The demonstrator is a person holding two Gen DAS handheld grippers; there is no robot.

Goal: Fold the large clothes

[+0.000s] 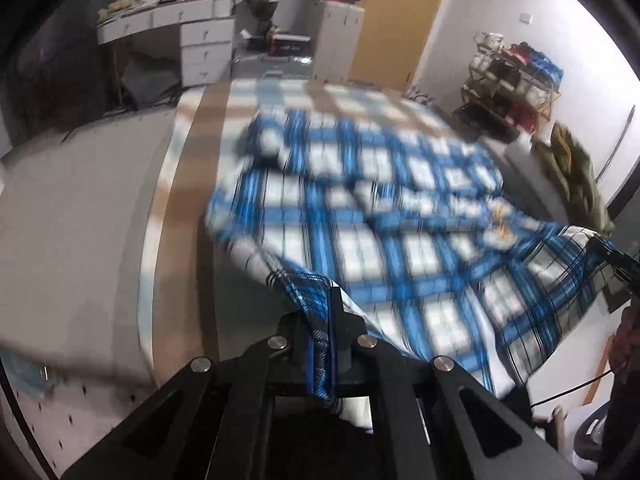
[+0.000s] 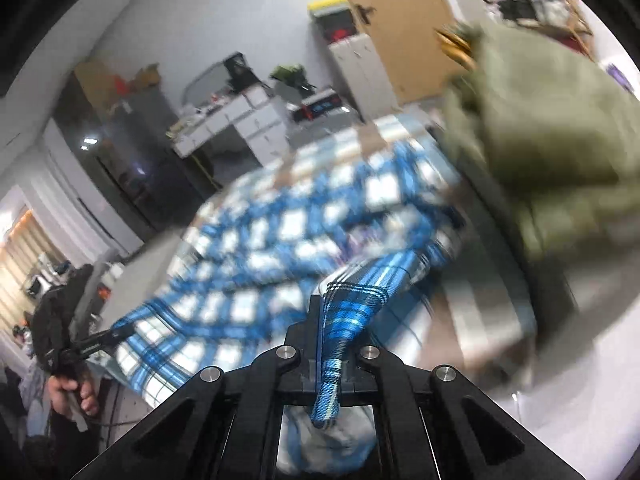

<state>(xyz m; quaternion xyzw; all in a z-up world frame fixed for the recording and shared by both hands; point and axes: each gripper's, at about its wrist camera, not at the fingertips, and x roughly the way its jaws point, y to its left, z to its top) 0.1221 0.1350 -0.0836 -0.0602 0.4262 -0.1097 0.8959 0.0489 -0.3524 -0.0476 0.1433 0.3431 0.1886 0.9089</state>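
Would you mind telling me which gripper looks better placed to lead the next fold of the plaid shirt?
Neither clearly. The left gripper and right gripper are both shut on edges of the plaid shirt, lifted off the bed. They should probably carry it together; blur hides finer detail.

My left gripper (image 1: 330,300) is matte black all over: two flat angular linkage arms spread out toward the lens, each with a triangular cut-out, and four round silver screw heads sit at the pivots. Its fingers (image 1: 335,320) are thin black plates with blue edging. My right gripper (image 2: 320,312) is the same build, black links with triangular slots and four bright silver screw heads across the joints. From the right wrist view I see my left hand (image 2: 72,394), bare skin, light in tone, under a dark sleeve, with a black cable trailing beside it. The frames are blurred, so finer markings are unreadable.
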